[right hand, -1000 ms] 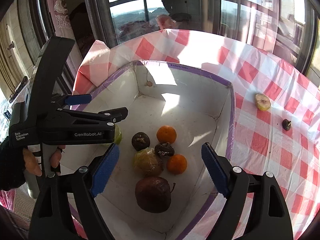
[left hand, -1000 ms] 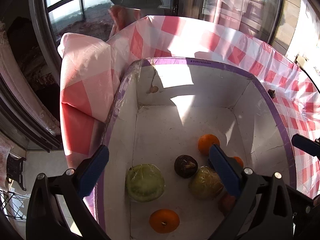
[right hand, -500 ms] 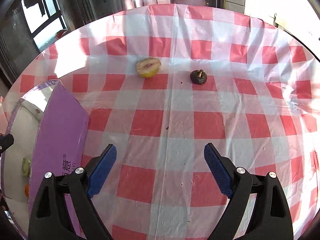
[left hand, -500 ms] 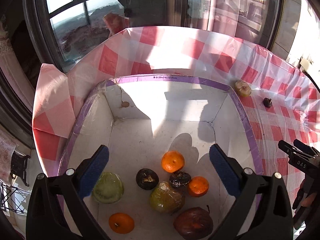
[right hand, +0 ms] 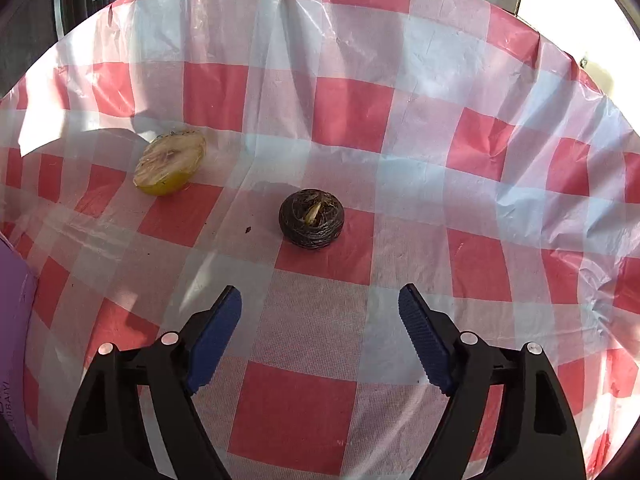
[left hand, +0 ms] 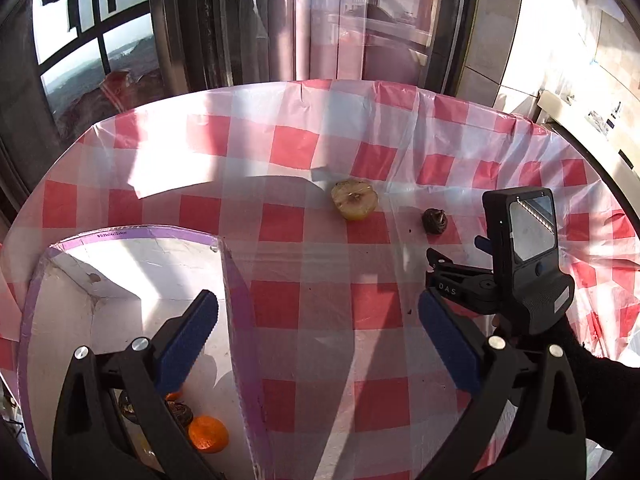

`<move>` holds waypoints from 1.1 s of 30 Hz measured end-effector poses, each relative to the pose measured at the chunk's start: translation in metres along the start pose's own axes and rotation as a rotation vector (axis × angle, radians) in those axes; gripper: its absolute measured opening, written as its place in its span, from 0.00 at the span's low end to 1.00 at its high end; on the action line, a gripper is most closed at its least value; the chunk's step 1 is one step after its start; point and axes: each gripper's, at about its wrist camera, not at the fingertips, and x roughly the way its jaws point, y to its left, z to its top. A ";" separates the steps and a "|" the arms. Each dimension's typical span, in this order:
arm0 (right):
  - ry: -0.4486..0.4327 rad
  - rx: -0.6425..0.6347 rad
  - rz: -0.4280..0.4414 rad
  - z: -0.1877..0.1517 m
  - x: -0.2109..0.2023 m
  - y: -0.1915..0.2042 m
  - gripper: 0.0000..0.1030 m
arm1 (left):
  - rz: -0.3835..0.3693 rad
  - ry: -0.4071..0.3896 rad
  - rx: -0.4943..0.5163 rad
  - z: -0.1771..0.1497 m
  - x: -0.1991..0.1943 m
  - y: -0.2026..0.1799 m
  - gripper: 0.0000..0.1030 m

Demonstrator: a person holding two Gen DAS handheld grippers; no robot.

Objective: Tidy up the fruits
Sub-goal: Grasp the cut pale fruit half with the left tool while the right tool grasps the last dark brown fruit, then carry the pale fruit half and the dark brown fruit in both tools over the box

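The right gripper (right hand: 320,334) hangs above the red-and-white checked plastic tablecloth (right hand: 352,104) with its blue-padded jaws spread wide and nothing between them, aimed at the small dark wrinkled round fruit (right hand: 311,218) that lies on the cloth just ahead of the fingertips; the wide spread suits a fruit of that girth, and the centred line of approach lets both pads close on opposite flanks. A cut yellow fruit half (right hand: 170,167) lies face up near it, to the left and a little farther off, apart from the dark fruit. The left gripper (left hand: 318,344) is likewise parted and empty, held over the near edge of the white cardboard box with purple-taped rim (left hand: 136,236), which stands at the left of the table. Inside the box an orange citrus fruit (left hand: 208,434) and a dark fruit beside it are visible under the left finger; further contents are hidden. Judged from this layout, the box is the collecting point, the two fruits on the cloth remain to be moved, and the dark fruit is the next pick
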 end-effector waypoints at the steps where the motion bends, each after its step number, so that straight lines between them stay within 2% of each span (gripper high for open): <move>1: -0.001 -0.003 0.007 0.004 0.006 -0.002 0.71 | 0.002 0.017 0.011 0.000 0.008 -0.008 0.98; 5: -0.029 -0.012 0.053 0.022 0.021 -0.007 0.70 | 0.009 0.081 0.050 -0.003 0.040 -0.031 0.98; 7: -0.034 -0.011 0.099 0.028 0.026 -0.010 0.64 | 0.010 0.108 0.064 -0.005 0.055 -0.038 0.98; 9: -0.042 -0.009 0.117 0.032 0.027 -0.013 0.51 | 0.010 0.134 0.071 -0.004 0.072 -0.043 0.98; 13: -0.053 0.065 0.178 0.031 0.025 -0.031 0.39 | 0.020 0.167 0.037 0.009 0.109 -0.044 0.98; 15: -0.055 0.080 0.196 0.031 0.025 -0.035 0.39 | 0.034 0.176 -0.007 0.022 0.132 -0.038 0.98; 21: -0.051 0.066 0.179 0.032 0.023 -0.032 0.39 | 0.099 0.192 -0.114 0.066 0.202 -0.026 0.98; 25: -0.048 0.060 0.172 0.032 0.022 -0.029 0.39 | 0.092 0.198 -0.120 0.087 0.233 -0.028 0.98; 29: -0.046 0.055 0.166 0.031 0.028 -0.026 0.39 | 0.094 0.207 -0.095 0.093 0.253 -0.034 0.98; 32: -0.045 0.054 0.166 0.031 0.031 -0.026 0.40 | 0.097 0.162 -0.095 0.090 0.249 -0.035 0.94; 33: -0.045 0.054 0.166 0.031 0.031 -0.026 0.40 | 0.094 0.143 -0.089 0.088 0.245 -0.034 0.84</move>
